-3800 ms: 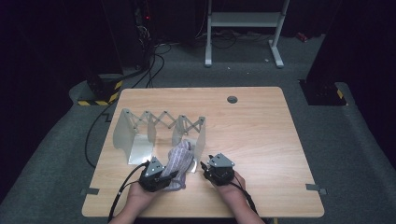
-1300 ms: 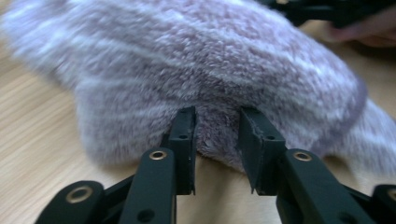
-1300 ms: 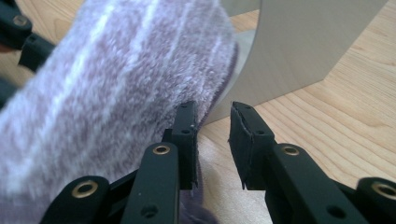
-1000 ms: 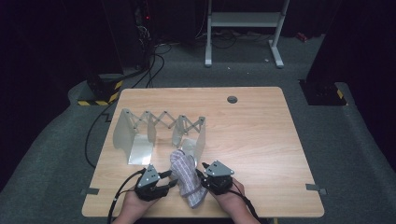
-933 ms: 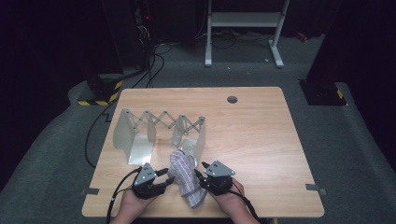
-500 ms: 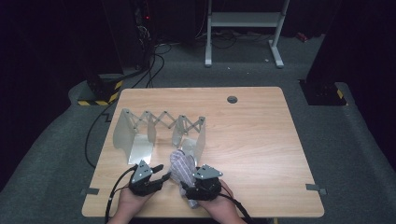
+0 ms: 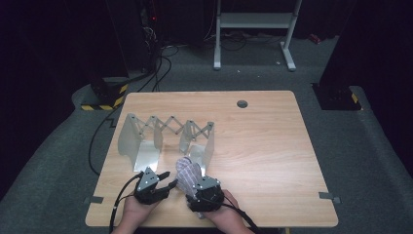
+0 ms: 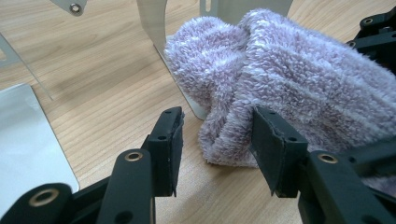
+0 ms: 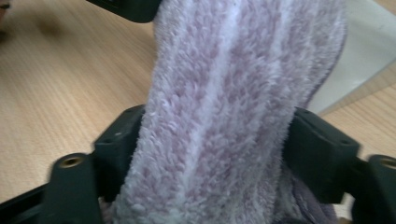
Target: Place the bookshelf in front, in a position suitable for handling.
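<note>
A fluffy lilac striped sock lies on the wooden table, just in front of the rack's right-hand plate. My left gripper stands open at the sock's left edge; in the left gripper view its jaws are apart over bare wood, one jaw brushing the sock. My right gripper sits over the near end of the sock. Its jaws have just been opening, and the sock lies between them, filling the gap.
A folding accordion rack with metal plates stands across the left-middle of the table, one plate flat near my left gripper. A round cable hole is at the far edge. Cables trail off the near left.
The right hand has moved left and down onto the sock's near end. The sock, held higher earlier, has come down onto the table. The left gripper has stayed put.
</note>
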`<move>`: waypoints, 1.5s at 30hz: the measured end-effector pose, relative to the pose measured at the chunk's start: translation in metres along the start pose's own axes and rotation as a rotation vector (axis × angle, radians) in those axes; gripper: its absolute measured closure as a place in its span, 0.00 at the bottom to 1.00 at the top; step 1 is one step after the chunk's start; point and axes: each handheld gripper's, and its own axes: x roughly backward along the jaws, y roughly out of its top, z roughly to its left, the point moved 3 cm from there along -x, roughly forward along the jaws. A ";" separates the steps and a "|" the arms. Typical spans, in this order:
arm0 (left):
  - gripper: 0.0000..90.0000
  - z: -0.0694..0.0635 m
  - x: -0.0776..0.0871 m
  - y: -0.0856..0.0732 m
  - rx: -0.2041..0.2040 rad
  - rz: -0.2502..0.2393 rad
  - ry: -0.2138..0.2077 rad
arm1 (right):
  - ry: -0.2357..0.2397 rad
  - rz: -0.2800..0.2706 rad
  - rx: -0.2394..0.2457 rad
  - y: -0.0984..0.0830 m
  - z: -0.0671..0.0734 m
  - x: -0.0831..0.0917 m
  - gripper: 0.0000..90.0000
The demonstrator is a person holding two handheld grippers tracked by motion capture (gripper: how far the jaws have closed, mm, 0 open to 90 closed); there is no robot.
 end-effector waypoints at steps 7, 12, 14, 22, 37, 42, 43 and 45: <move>0.59 0.002 0.001 0.001 0.003 -0.009 0.011 | -0.011 -0.030 0.003 -0.003 -0.012 0.007 0.71; 0.59 0.010 0.005 0.001 0.041 -0.025 0.019 | -0.013 -0.106 0.035 0.003 -0.011 0.020 0.73; 0.59 0.010 0.004 0.000 0.045 -0.024 0.018 | -0.016 -0.121 0.041 0.005 -0.011 0.023 0.73; 0.59 0.008 0.000 -0.002 0.024 0.001 0.011 | -0.053 -0.320 0.057 0.027 -0.016 0.067 0.73; 0.60 0.005 -0.005 -0.003 0.005 0.017 0.008 | -0.140 -0.488 -0.007 0.042 -0.041 0.118 0.72; 0.61 0.004 -0.006 -0.004 0.001 0.019 0.006 | -0.174 -0.508 -0.051 0.041 -0.055 0.127 0.72; 0.62 0.003 -0.006 -0.004 0.000 0.019 0.004 | -0.181 -0.505 -0.054 0.040 -0.057 0.127 0.72; 0.62 0.002 -0.006 -0.004 -0.005 0.022 0.002 | -0.193 -0.501 -0.061 0.039 -0.060 0.127 0.72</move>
